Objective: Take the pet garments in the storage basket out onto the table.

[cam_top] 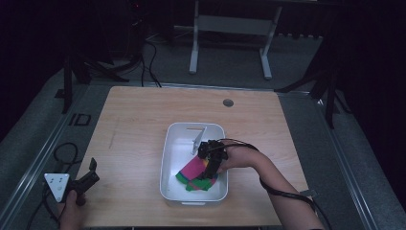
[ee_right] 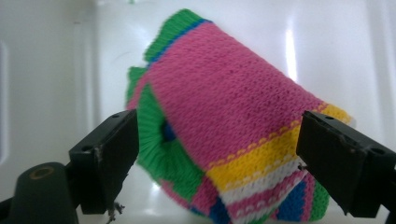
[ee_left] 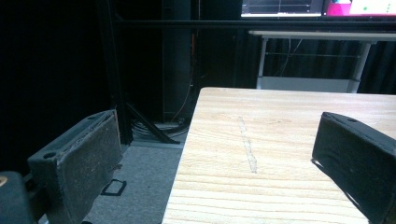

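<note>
Right gripper over white tub, wooden table.

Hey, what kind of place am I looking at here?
Probably a lab or recording studio: a lone wooden table ringed by dark curtains, cables across grey carpet, and lit monitors behind a second white desk.

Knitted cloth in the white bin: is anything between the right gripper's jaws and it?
Nothing visible. In the right gripper view the right gripper is open, its jaws on either side of the folded knitted cloth, with no object between. The cloth lies in the white bin.
</note>
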A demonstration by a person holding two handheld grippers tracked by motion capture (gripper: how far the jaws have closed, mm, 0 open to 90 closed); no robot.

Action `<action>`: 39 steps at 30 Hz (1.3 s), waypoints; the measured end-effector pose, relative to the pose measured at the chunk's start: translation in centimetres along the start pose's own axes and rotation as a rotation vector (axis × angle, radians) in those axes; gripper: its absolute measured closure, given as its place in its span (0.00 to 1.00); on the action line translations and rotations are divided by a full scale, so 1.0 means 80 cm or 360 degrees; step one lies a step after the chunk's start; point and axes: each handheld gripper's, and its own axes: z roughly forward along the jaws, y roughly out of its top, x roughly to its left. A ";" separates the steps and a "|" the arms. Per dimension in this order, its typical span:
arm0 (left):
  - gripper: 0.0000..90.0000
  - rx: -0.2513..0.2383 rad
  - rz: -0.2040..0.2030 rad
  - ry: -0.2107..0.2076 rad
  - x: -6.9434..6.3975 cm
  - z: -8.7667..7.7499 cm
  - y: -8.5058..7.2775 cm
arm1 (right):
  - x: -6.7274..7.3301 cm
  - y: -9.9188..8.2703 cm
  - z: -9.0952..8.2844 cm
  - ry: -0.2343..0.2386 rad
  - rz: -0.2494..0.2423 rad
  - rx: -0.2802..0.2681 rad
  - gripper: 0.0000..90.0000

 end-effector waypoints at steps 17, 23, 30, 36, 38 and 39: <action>0.02 0.0007 0.0002 -0.0007 0.000 0.001 0.000 | 0.015 0.004 0.036 -0.0155 -0.0226 0.0354 0.37; 0.02 0.0008 -0.0004 -0.0007 0.000 0.001 0.000 | 0.020 0.005 0.022 -0.0226 -0.0261 0.0289 0.80; 0.02 0.0006 -0.0001 -0.0008 0.000 0.001 0.000 | 0.022 0.008 -0.007 -0.0166 -0.0222 0.0112 0.82; 0.02 0.0005 0.0001 -0.0007 0.000 0.001 0.000 | 0.026 0.016 -0.035 -0.0164 -0.0251 0.0049 0.82; 0.02 0.0005 0.0001 -0.0007 0.000 0.001 0.000 | 0.028 0.018 -0.045 -0.0175 -0.0271 0.0027 0.82; 0.02 0.0005 0.0000 -0.0007 0.000 0.001 0.000 | 0.029 0.021 -0.056 -0.0177 -0.0287 0.0010 0.82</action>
